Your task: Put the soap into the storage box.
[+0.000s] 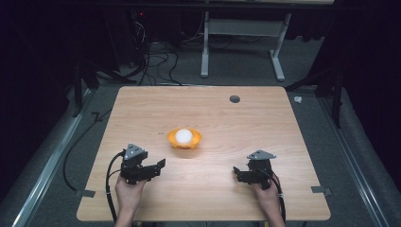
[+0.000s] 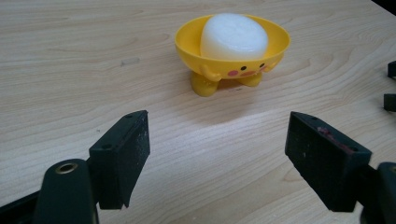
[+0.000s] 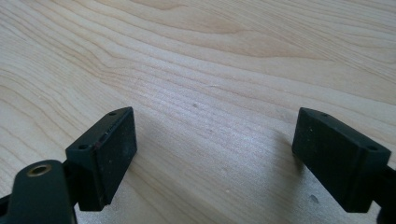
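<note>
Both tongs, left [image 1: 160,166] and right [image 1: 236,172], rest spread and empty on the table [image 1: 142,109], flanking the yellow bowl [image 1: 185,140] holding a white ball [image 1: 184,136] mid-table, apparently poised for approach.

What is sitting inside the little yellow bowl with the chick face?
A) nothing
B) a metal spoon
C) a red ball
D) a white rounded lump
D: the left gripper view shows a white rounded lump resting in the yellow chick-faced bowl, rising above its rim.
</note>
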